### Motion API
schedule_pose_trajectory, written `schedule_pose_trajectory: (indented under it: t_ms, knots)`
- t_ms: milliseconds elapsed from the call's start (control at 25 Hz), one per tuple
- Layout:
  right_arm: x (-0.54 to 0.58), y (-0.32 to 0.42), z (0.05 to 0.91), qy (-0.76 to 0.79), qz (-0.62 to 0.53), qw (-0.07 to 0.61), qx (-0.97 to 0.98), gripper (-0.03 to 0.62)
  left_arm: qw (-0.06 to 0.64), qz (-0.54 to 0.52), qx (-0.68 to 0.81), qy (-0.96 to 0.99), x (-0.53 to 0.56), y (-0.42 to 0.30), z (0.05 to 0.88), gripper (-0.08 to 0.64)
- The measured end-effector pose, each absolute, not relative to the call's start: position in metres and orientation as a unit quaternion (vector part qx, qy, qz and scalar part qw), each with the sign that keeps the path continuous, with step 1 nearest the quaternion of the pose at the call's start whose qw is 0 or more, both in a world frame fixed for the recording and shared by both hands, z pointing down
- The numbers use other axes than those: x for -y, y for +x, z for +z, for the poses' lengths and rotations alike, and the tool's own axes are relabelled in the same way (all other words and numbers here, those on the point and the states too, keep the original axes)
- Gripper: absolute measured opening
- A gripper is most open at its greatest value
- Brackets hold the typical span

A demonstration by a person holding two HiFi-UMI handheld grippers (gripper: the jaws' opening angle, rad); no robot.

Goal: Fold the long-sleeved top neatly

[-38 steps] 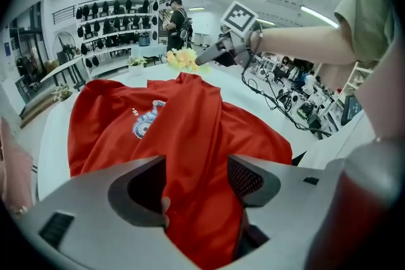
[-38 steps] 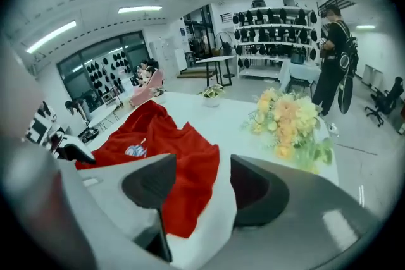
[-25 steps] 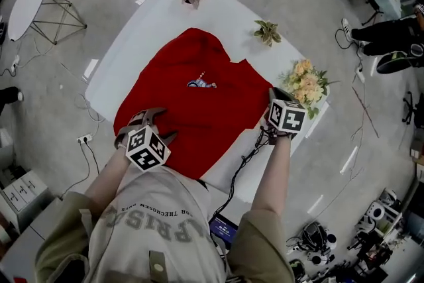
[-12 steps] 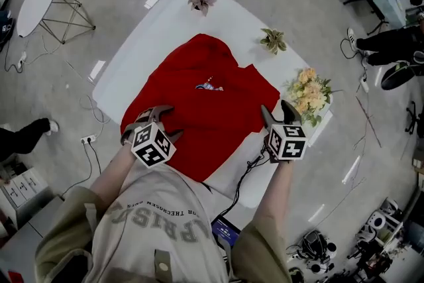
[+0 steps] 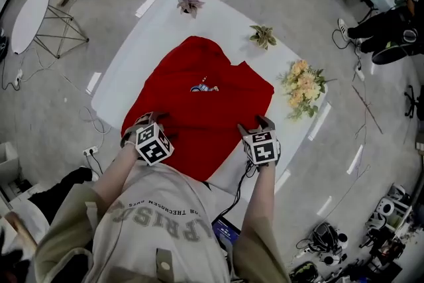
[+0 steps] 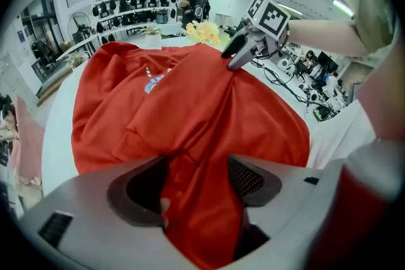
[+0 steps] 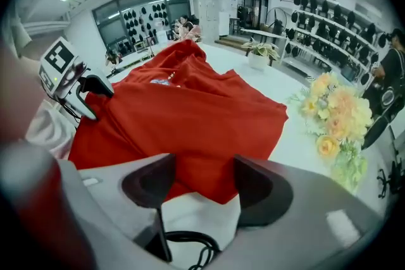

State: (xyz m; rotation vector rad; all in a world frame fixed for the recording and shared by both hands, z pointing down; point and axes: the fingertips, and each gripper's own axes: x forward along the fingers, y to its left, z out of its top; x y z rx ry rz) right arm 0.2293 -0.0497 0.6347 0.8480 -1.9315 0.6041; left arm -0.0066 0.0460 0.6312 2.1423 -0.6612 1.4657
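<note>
Between the fingers (image 6: 256, 179) of the left gripper (image 6: 197, 181) a bunched fold of the red long-sleeved top (image 5: 205, 109) stood up. Those fingers were set wide, and the mesh pad on the right one showed bare beside the cloth rather than pressed into it. This gripper sat on the near left part of the garment, pointing steeply down.

At the near right, the right gripper (image 7: 201, 177) had just been opening its fingers (image 7: 256, 186). They stood wide apart, with only the near edge of the red cloth and a strip of white tabletop (image 5: 152, 30) in the gap, and they clamped nothing. A black cable (image 7: 183, 240) ran just below them.

The top lay spread over the middle of the tabletop, with its neck toward the far end and its hem toward the person. A small blue and white emblem (image 5: 204, 87) showed on the chest. Its right edge ended in a folded corner near a bouquet of yellow and peach flowers (image 5: 301, 86).

Farther off on the tabletop stood a small green potted plant (image 5: 263, 36) and, at the far edge, a purple-leaved potted plant (image 5: 190, 4). Both were well apart from the cloth. On the floor to the far left was a round white side table (image 5: 30, 10) on wire legs.
</note>
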Motion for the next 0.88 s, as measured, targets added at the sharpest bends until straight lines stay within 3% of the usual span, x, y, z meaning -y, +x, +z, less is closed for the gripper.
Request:
schedule_pose_trajectory:
  t_ms: [200,560,880]
  knots:
    - [0.049,0.225,0.615,0.386,0.239,0.442,0.773,0.279,0.221,0.506,0.232,0.801,-0.043,-0.009,0.615,0.295]
    - [-0.011,0.185,0.502,0.566,0.207,0.269,0.751,0.279,0.165,0.414,0.250,0.860,-0.022,-0.063,0.548,0.295]
    - [-0.091,0.125,0.502,0.632,0.231,0.226,0.705,0.279,0.140,0.396,0.216,0.881,-0.027,-0.092,0.531,0.295]
